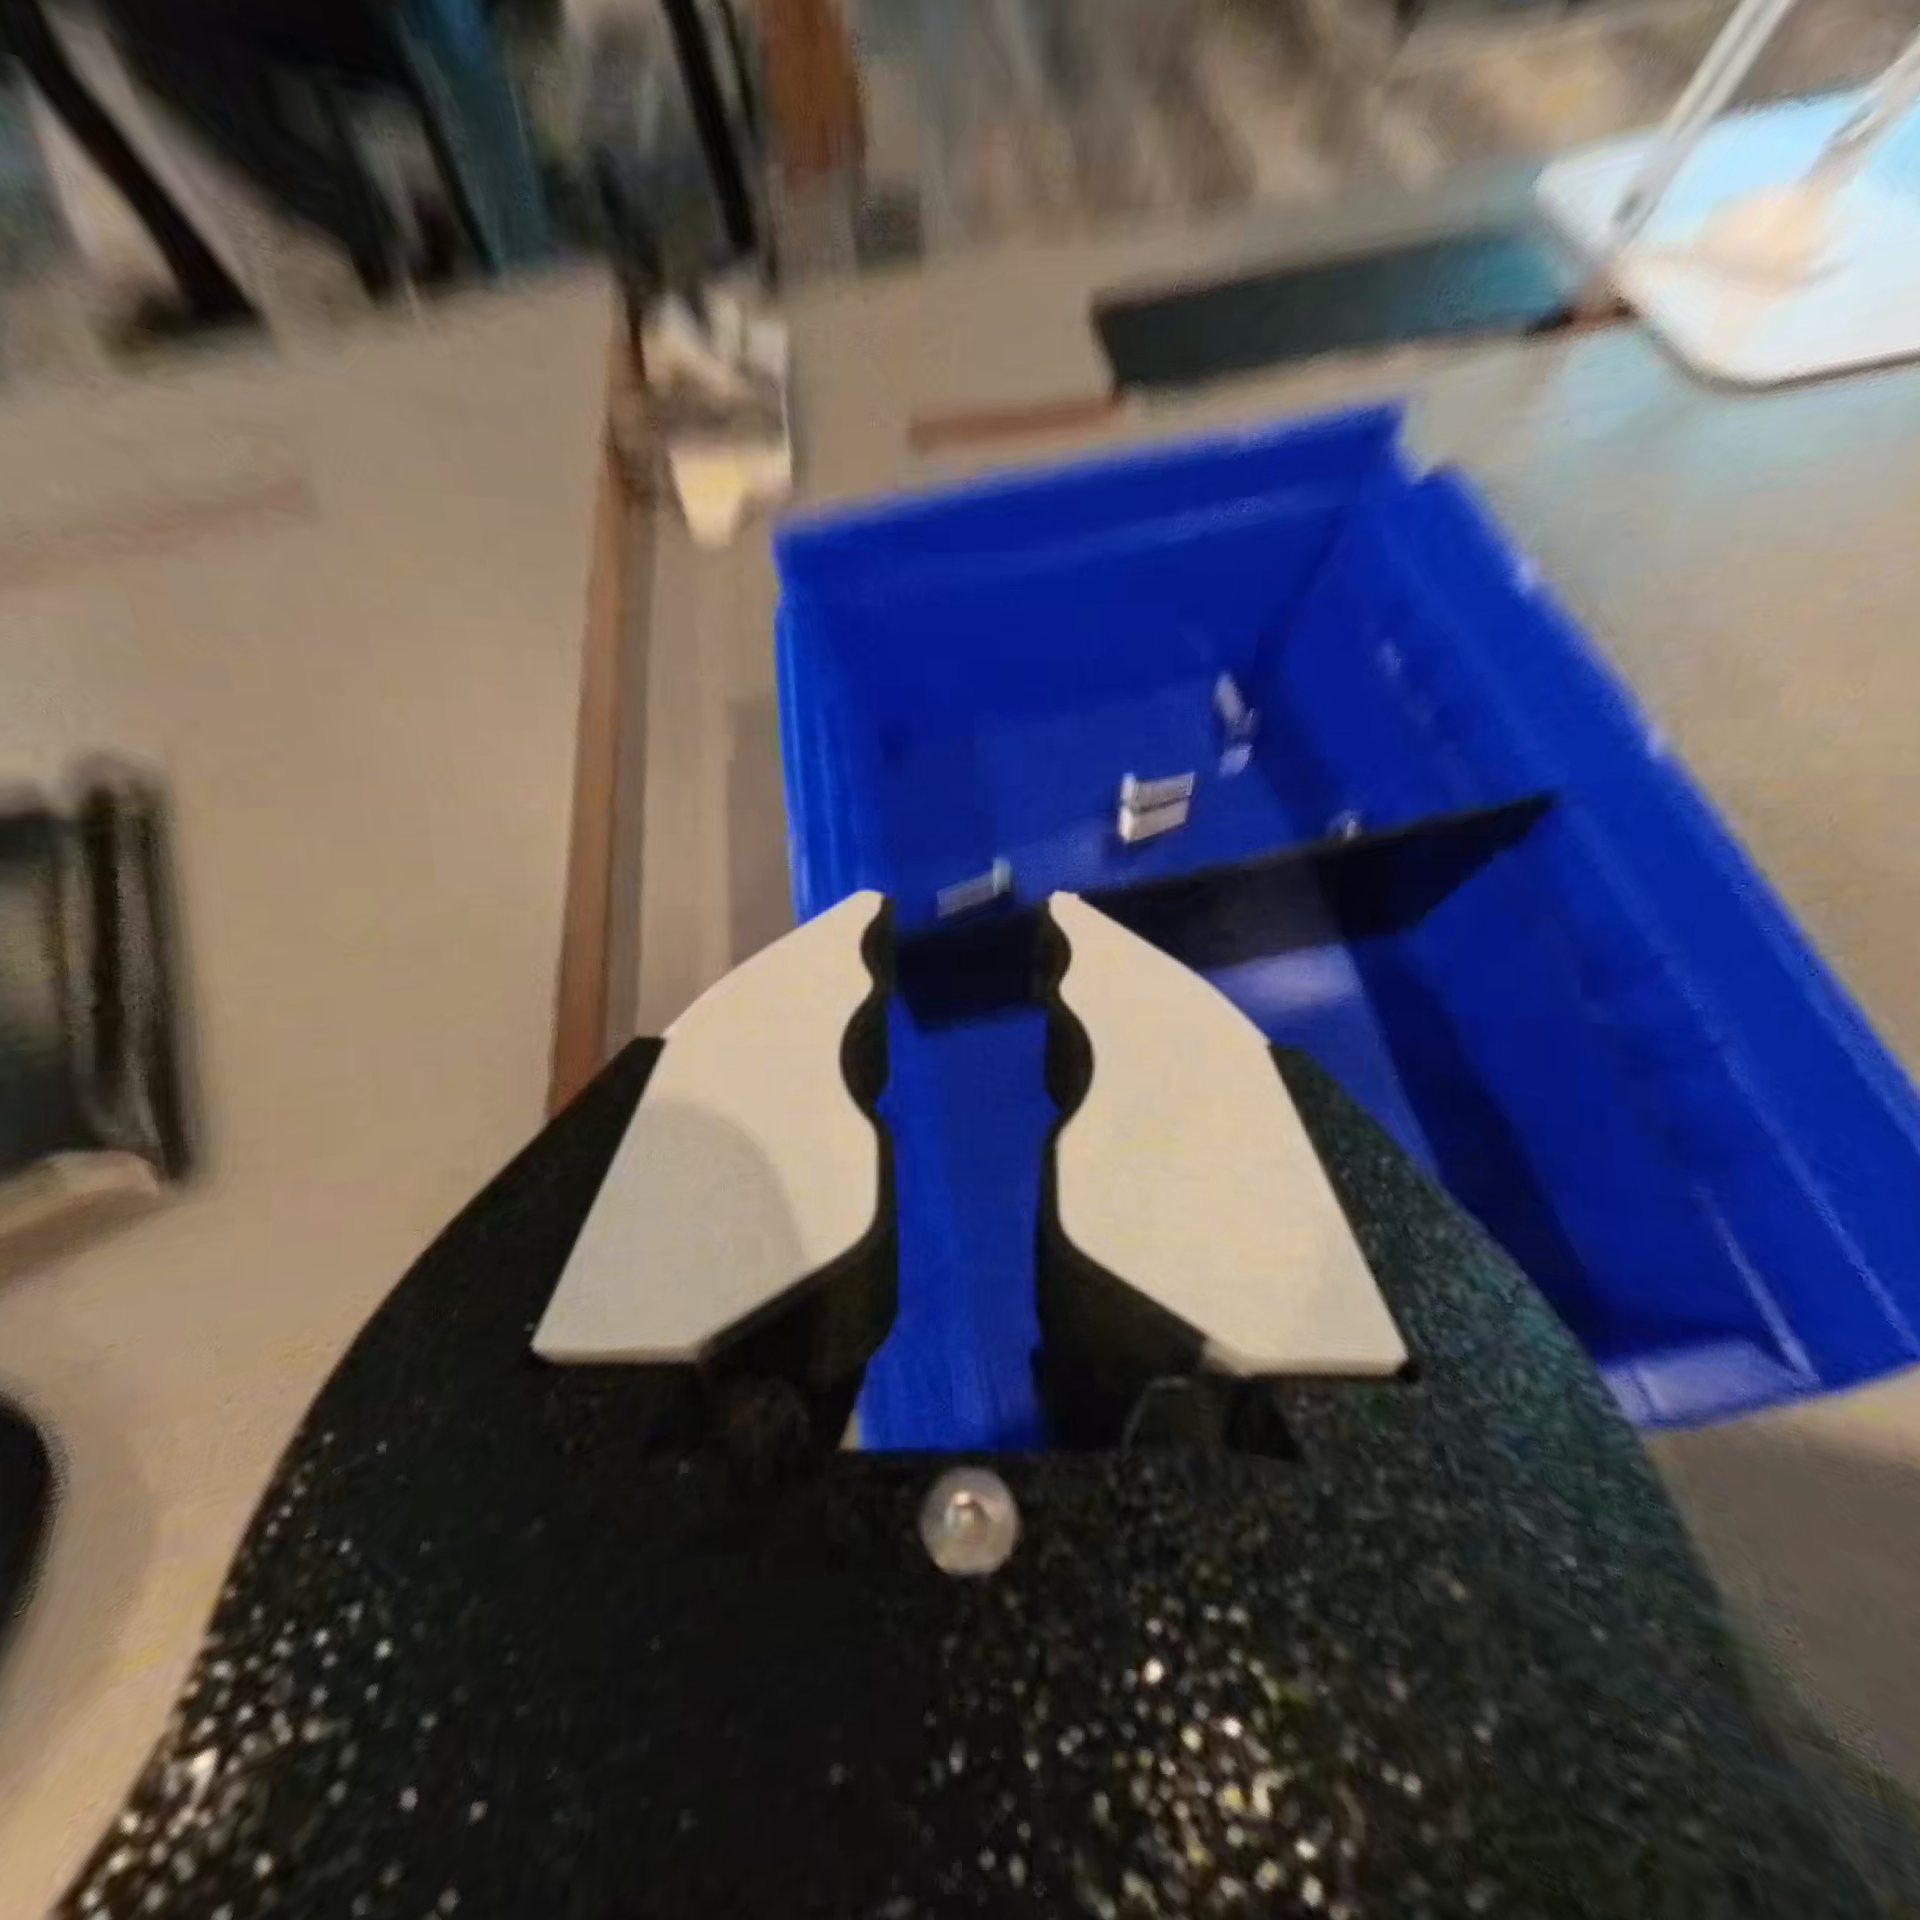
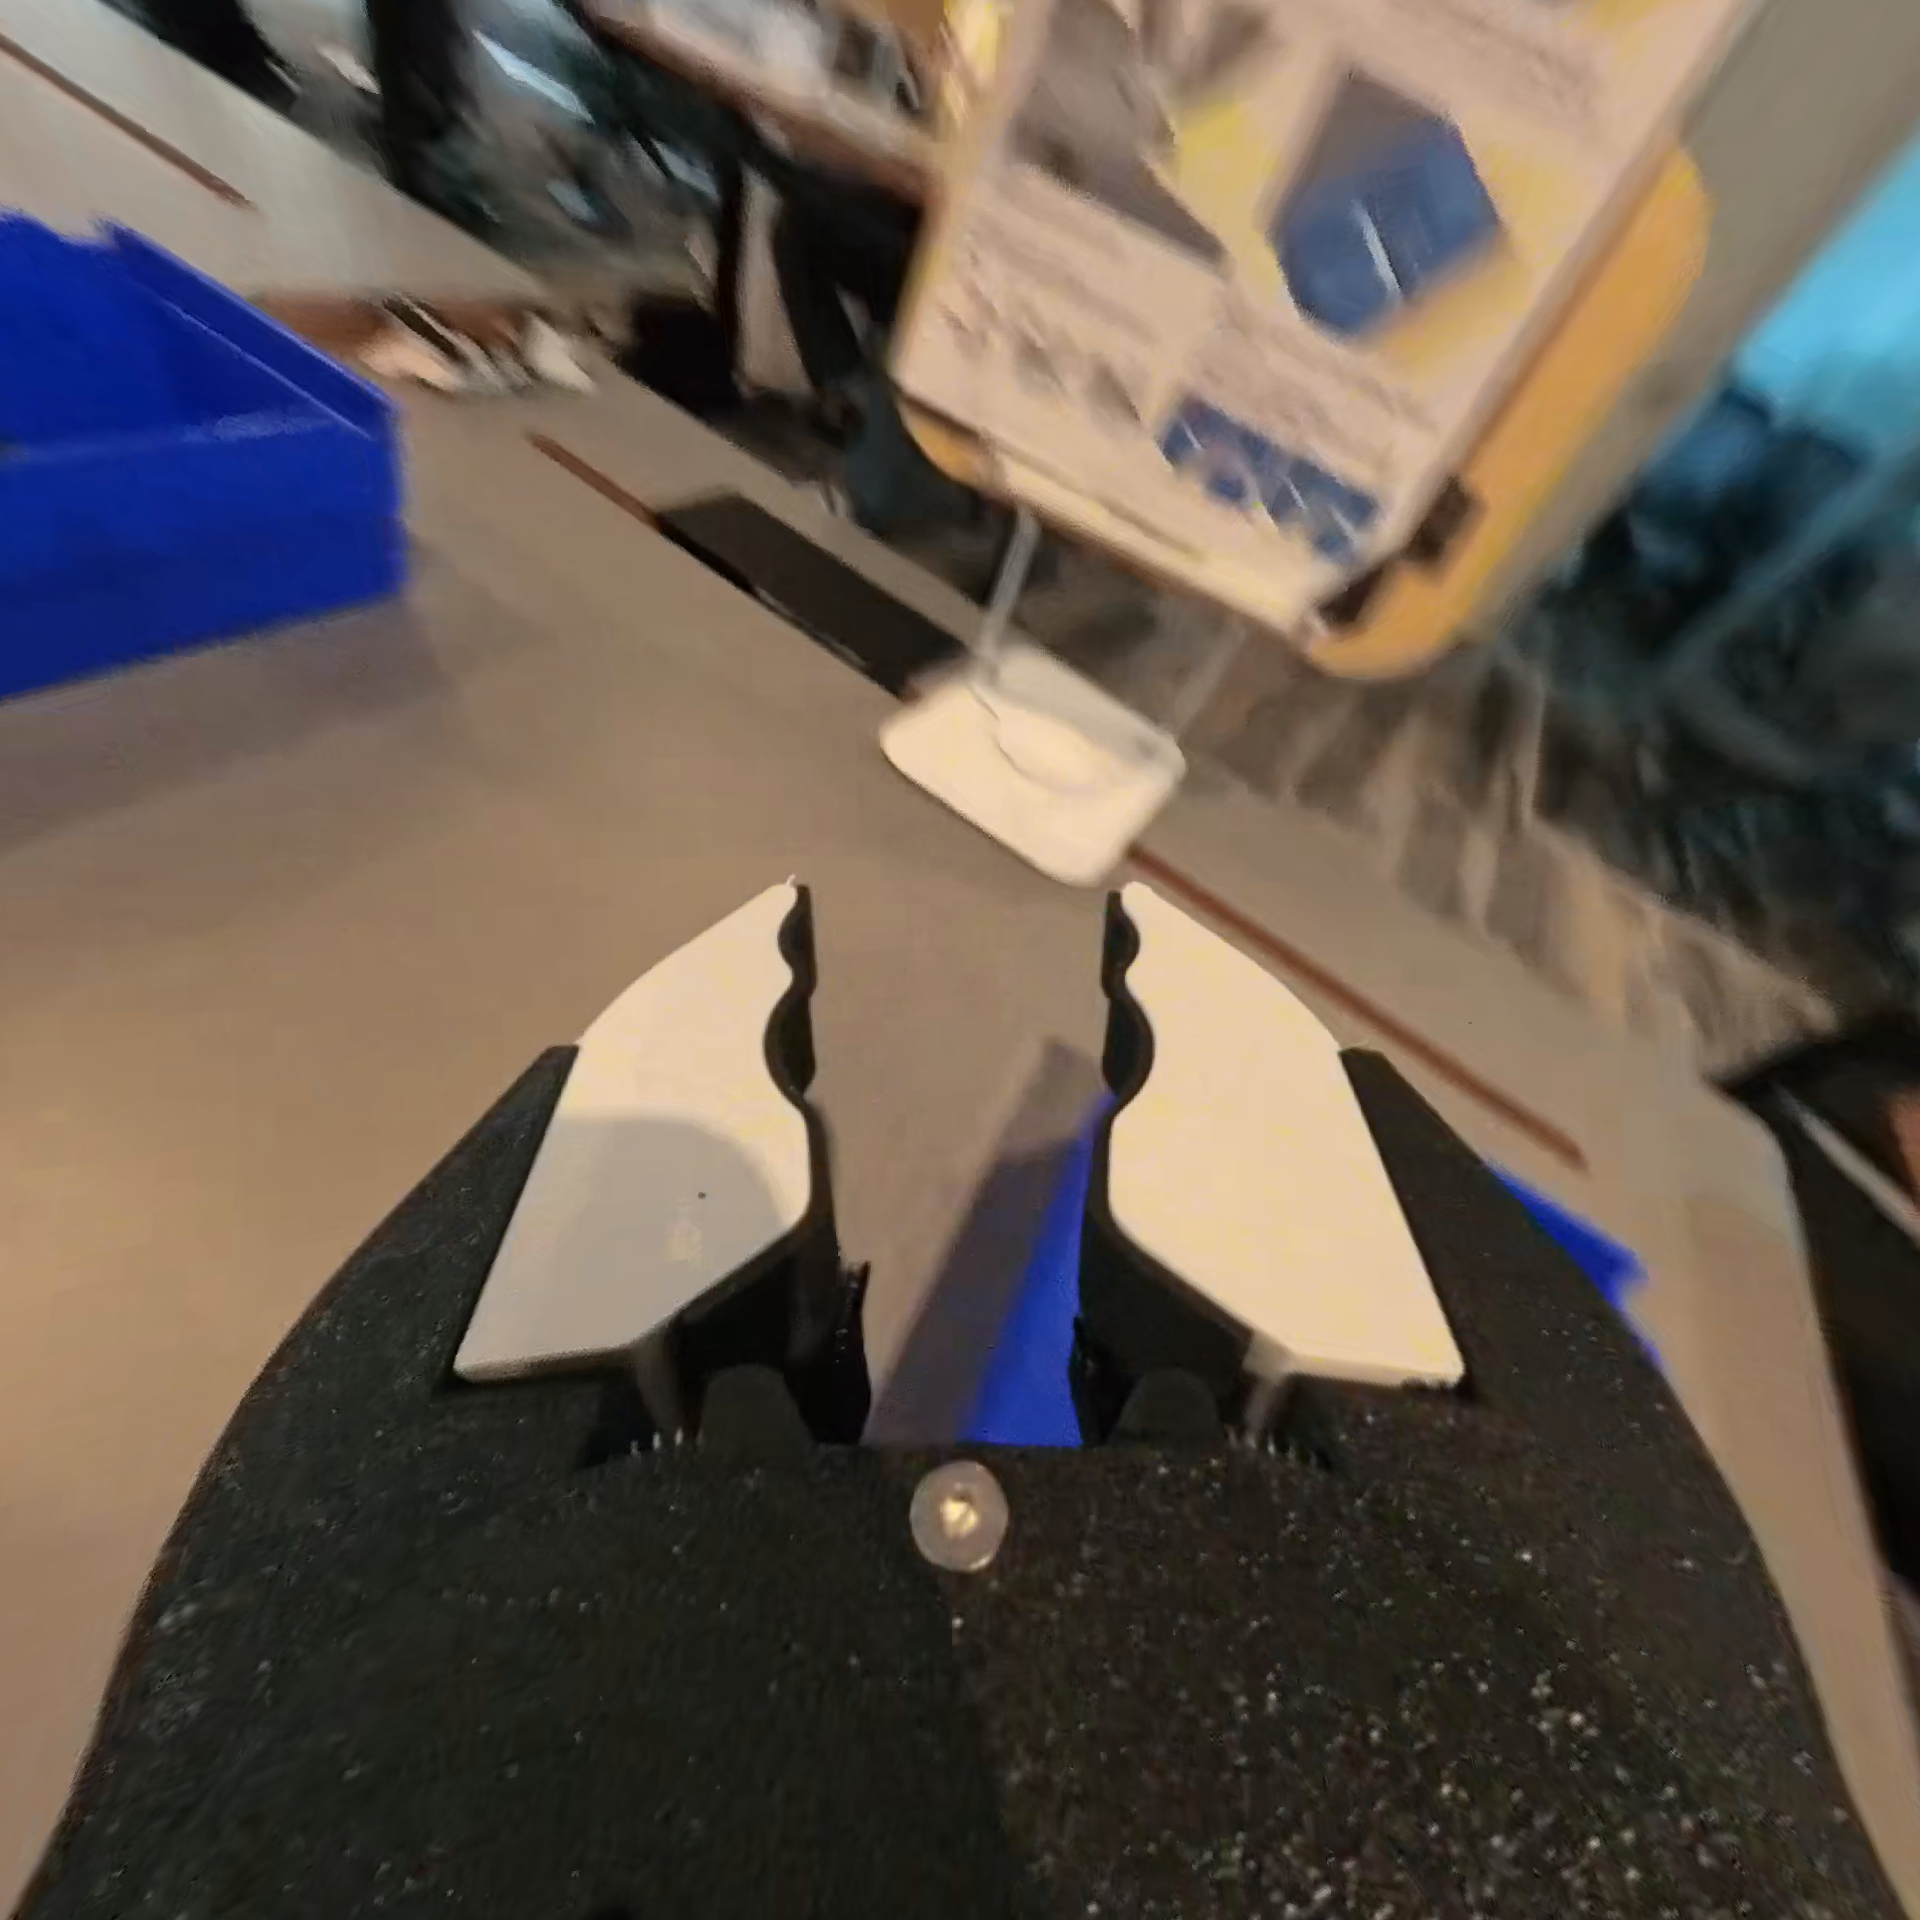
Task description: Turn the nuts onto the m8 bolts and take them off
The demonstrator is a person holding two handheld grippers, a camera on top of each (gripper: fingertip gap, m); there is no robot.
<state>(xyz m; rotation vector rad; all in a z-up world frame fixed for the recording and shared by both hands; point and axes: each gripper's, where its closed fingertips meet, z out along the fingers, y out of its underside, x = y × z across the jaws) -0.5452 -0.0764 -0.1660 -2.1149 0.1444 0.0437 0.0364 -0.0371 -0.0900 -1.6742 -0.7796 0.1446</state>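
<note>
Left gripper (image 1: 961, 909) poised over the near end of a blue parts bin (image 1: 1621, 1039), fingers (image 1: 748, 1122) parted to a moderate gap with nothing between the pads, only the bin's blue wall and floor showing through. Bin split by a black divider (image 1: 1351, 883) into two compartments; in the far compartment, several small silvery bolts (image 1: 1153, 805) lying loose on the floor, one (image 1: 975, 891) just beyond the fingertips, another (image 1: 1234, 707) close to the right inner wall. Too blurred to tell nuts from bolts or whether any nut is threaded on. Bin resting on a pale grey table (image 1: 312, 675). Right gripper (image 2: 956, 904) held above the same grey table (image 2: 416, 935), fingers (image 2: 686, 1122) spread wider, pads bare with plain tabletop between them. A blue edge (image 2: 1039, 1299) visible low between the right fingers, partly hidden; what it belongs to cannot be told. Blue bin (image 2: 187, 499) at the left edge of the right wrist view, well apart from that gripper. White square stand base (image 2: 1029, 769) just beyond the right fingertips, with a printed sign (image 2: 1247, 312) above it. Both views heavily motion-blurred.
</note>
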